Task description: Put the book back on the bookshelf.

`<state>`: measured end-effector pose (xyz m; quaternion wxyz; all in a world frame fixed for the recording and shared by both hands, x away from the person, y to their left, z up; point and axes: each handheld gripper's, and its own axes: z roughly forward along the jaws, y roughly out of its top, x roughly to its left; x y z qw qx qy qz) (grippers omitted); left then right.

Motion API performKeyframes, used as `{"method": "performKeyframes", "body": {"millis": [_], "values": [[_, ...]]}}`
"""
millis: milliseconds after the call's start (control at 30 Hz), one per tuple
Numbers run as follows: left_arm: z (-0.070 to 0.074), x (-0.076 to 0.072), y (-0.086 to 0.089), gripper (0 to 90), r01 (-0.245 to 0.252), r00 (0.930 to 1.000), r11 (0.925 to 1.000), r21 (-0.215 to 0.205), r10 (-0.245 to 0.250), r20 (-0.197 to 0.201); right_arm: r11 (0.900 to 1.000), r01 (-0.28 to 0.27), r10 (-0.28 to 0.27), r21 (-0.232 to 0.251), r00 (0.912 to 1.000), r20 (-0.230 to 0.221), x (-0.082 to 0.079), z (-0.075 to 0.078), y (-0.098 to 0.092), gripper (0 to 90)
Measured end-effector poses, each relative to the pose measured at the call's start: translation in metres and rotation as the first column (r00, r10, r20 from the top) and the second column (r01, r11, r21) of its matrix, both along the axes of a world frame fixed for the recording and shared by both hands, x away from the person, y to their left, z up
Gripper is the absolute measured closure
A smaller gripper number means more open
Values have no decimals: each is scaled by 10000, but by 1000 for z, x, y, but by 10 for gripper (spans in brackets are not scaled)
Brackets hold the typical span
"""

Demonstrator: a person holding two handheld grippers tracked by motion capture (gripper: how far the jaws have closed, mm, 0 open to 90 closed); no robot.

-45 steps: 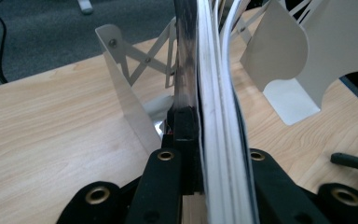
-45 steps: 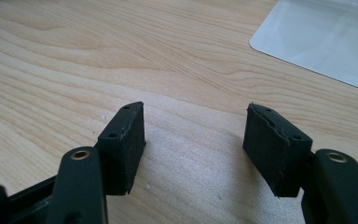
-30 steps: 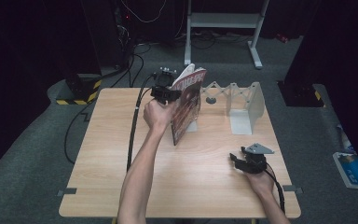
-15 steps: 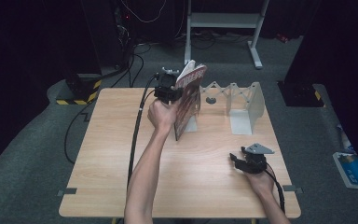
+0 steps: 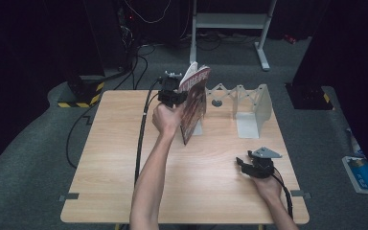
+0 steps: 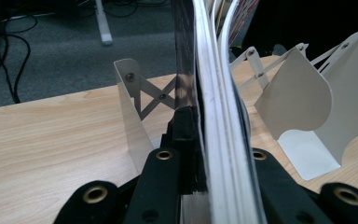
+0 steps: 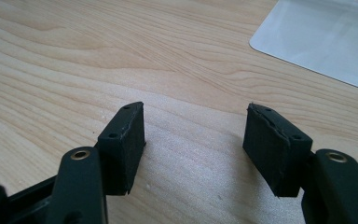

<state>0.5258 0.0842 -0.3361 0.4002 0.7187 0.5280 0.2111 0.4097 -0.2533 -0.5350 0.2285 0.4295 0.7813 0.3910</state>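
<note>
The left claw point(image 5: 181, 97) is clamped on the book point(image 5: 195, 103), standing near the desk's point(image 5: 115, 158) far edge and partly hiding the white bookend rack point(image 5: 251, 103). Right claw point(image 7: 193, 140) rests apart, holding nothing, near the right edge.

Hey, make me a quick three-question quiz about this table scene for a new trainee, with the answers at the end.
1. True or false: the left claw is clamped on the magazine.
2. What stands between the jaws of the right claw? A) a magazine B) nothing, just bare table C) a cable
3. Which white metal thing stands at the far side of the wooden table, right beside the magazine?

Key
1. True: in the left gripper view the pads press on the magazine's edge.
2. B: the jaws stand apart, over wood.
3. The expandable bookend rack.
</note>
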Motion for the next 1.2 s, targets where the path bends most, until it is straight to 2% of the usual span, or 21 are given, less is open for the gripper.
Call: {"method": "performKeyframes", "body": {"millis": [267, 400, 733, 867, 967, 1200], "values": [[-2, 2, 4, 797, -70, 9998, 9998, 168, 73, -176, 10000, 8, -8, 10, 10000, 1, 0, 0, 0, 381], [-4, 3, 6, 790, -202, 9996, 9995, 242, 207, -178, 10000, 6, -6, 12, 10000, 0, 0, 0, 0, 381], [-5, 2, 3, 751, -133, 9998, 9985, 530, 140, -130, 10000, -14, 14, -3, 10000, 19, 0, 0, 0, 380], [-6, 2, 5, 735, -152, 9998, 9986, 505, 158, -111, 10000, -15, 15, 0, 10000, 15, 0, 0, 0, 380], [-9, 2, 9, 712, -181, 9995, 9995, 277, 188, -247, 10000, -15, 15, 0, 10000, 16, 0, 0, 0, 381], [-11, 1, 15, 677, -157, 9991, 9997, 177, 164, -379, 10000, -12, 12, 0, 10000, 22, 0, 0, 0, 380]]}}
